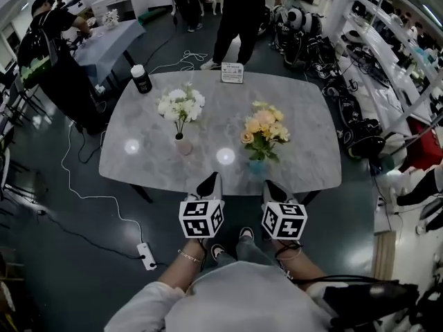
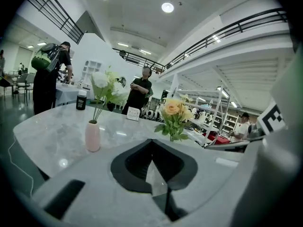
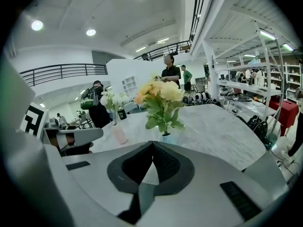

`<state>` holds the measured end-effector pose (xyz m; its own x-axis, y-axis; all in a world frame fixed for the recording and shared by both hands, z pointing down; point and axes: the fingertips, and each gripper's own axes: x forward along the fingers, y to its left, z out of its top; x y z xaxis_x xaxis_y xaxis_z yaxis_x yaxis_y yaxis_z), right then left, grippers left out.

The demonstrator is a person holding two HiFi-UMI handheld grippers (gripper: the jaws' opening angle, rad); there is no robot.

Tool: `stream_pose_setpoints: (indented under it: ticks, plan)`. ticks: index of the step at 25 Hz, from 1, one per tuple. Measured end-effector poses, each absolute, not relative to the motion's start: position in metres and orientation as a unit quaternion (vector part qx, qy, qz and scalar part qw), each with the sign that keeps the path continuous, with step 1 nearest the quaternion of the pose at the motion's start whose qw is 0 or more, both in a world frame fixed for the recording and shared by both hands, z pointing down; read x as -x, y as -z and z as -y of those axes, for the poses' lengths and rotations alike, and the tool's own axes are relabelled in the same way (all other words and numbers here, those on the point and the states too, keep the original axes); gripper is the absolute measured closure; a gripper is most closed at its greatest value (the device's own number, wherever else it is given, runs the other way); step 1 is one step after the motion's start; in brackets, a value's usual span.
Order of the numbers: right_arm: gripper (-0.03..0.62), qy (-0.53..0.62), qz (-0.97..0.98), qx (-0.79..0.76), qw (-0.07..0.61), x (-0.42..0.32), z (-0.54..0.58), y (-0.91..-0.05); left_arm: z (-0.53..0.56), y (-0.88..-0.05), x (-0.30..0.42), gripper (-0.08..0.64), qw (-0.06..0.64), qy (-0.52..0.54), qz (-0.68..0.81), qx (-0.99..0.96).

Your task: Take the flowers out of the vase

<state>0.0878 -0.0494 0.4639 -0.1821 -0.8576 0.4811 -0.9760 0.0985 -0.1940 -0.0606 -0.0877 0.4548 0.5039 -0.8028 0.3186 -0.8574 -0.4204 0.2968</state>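
Observation:
On the grey marble table point(image 1: 304, 144) a pink vase point(image 1: 183, 146) holds white flowers point(image 1: 181, 104), left of centre. Near the front edge a pale blue vase point(image 1: 257, 166) holds yellow and orange flowers point(image 1: 265, 126). My left gripper point(image 1: 214, 176) hovers at the table's front edge, shut and empty, below and right of the pink vase point(image 2: 93, 136). My right gripper point(image 1: 267, 183) is also shut and empty, just in front of the blue vase point(image 3: 166, 137). The yellow bouquet point(image 3: 161, 98) rises straight ahead of the right gripper point(image 3: 152, 142) and right of centre point(image 2: 173, 112) for the left gripper point(image 2: 151, 140).
A black jar with a white lid point(image 1: 141, 79) and a small sign card point(image 1: 232, 72) stand at the table's far edge. People stand beyond the table point(image 1: 242, 12) and at the left point(image 1: 48, 40). A power strip point(image 1: 146, 256) and cables lie on the floor; shelves with gear line the right.

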Motion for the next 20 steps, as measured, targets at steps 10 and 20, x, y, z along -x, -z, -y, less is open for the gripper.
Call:
stream_pose_setpoints:
  ticks: [10, 20]
  plan:
    - [0.586, -0.244, 0.739, -0.616, 0.123, -0.106, 0.078, -0.468, 0.105, -0.465, 0.027, 0.551, 0.217, -0.079, 0.481, -0.846]
    - [0.586, -0.272, 0.727, -0.620, 0.117, -0.125, 0.080, -0.486, 0.108, -0.485, 0.009, 0.551, 0.222, -0.094, 0.473, -0.847]
